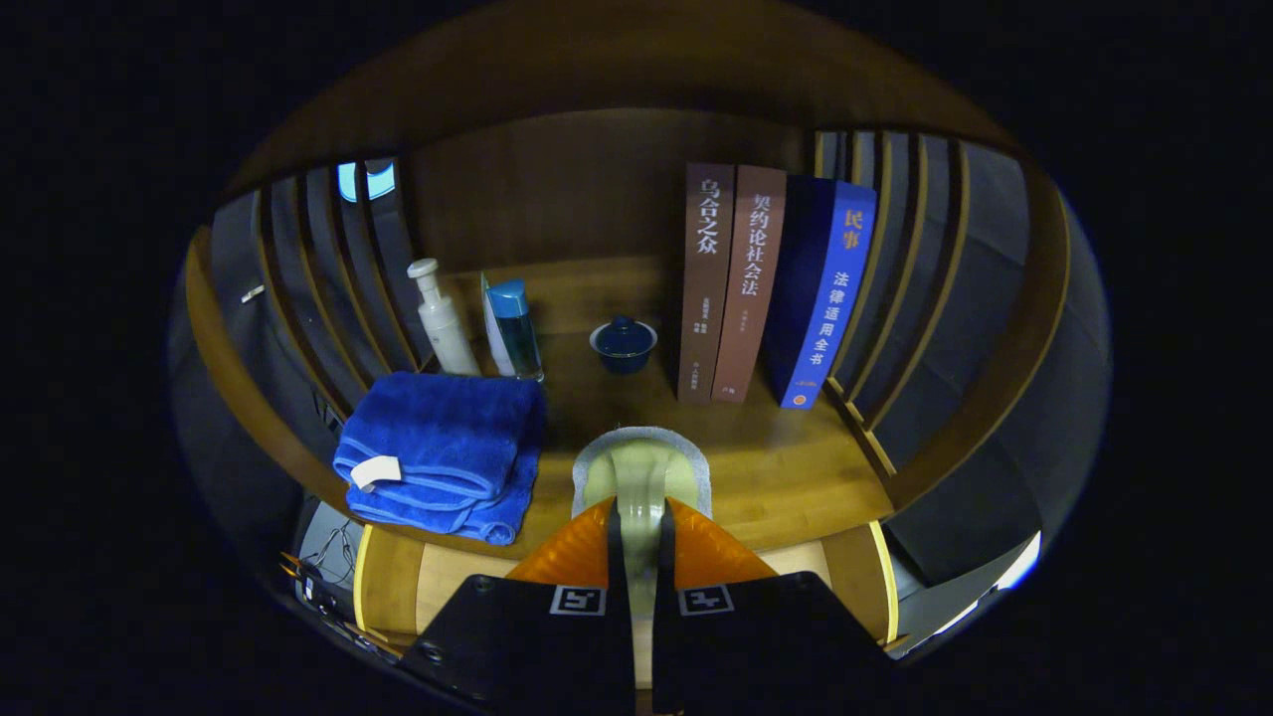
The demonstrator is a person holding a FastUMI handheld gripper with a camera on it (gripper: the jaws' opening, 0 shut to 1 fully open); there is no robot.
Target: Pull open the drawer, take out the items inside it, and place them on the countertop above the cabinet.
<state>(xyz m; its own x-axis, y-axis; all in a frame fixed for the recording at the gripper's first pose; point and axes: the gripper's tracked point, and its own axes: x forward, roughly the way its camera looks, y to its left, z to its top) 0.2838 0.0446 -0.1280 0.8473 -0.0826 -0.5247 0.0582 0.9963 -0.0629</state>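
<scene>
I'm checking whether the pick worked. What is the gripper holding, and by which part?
The gripper is shut on a pale, grey-rimmed item, pinched at its near edge between both fingers, over the wooden countertop. What the item is cannot be told.

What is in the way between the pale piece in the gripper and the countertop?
Nothing visible. The gripper, shut on the pale piece, hangs over bare countertop; the blue towel lies beside it, the books beyond.
</scene>
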